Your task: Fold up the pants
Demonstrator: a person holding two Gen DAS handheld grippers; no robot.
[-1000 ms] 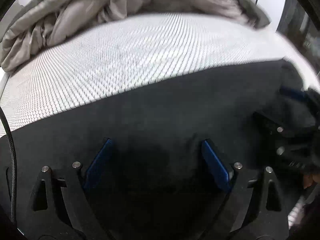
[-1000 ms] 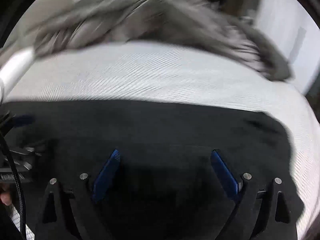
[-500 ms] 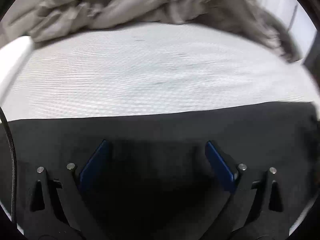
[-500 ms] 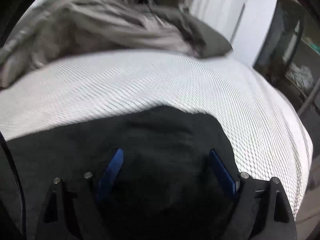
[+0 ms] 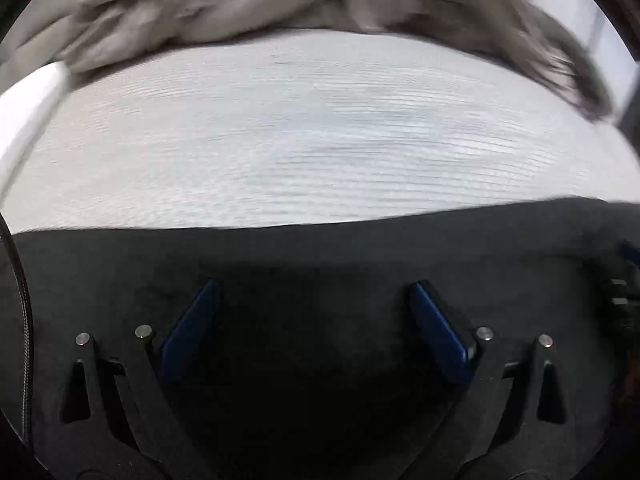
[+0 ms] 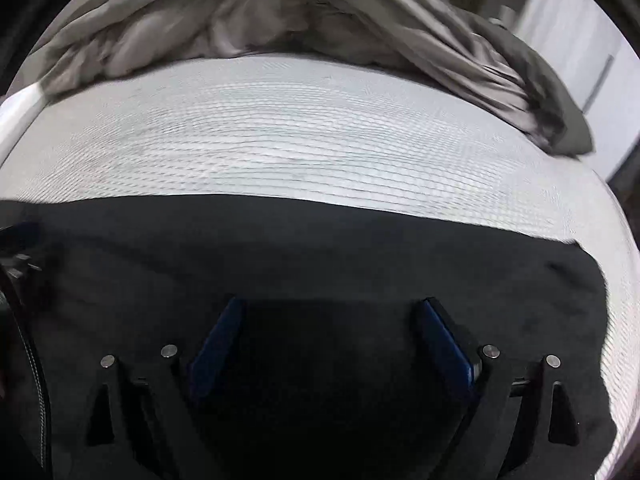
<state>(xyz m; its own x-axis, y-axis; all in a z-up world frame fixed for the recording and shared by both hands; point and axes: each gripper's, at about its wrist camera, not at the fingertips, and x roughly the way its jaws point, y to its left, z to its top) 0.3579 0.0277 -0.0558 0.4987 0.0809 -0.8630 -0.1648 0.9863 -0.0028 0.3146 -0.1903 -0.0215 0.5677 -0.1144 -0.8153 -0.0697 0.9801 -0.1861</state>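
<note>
Black pants (image 5: 320, 252) lie flat across the near part of a white mattress (image 5: 312, 140). In the right wrist view the pants (image 6: 320, 248) end at a rounded edge on the right. My left gripper (image 5: 314, 292) is open, its blue pads spread wide just above the black cloth, holding nothing. My right gripper (image 6: 330, 308) is open too, over the pants near their right end. The right gripper shows at the right edge of the left wrist view (image 5: 626, 280), and the left gripper at the left edge of the right wrist view (image 6: 18, 264).
A crumpled grey duvet (image 6: 280, 16) is piled along the far side of the mattress; it also shows in the left wrist view (image 5: 280, 4). The mattress drops off at its left edge (image 5: 28, 96) and right edge (image 6: 616, 240). A black cable (image 5: 20, 300) hangs at the left.
Both grippers have swung over the pants with jaws open throughout. The right view panned to the pants' right end, then back left. The pants lie still.
</note>
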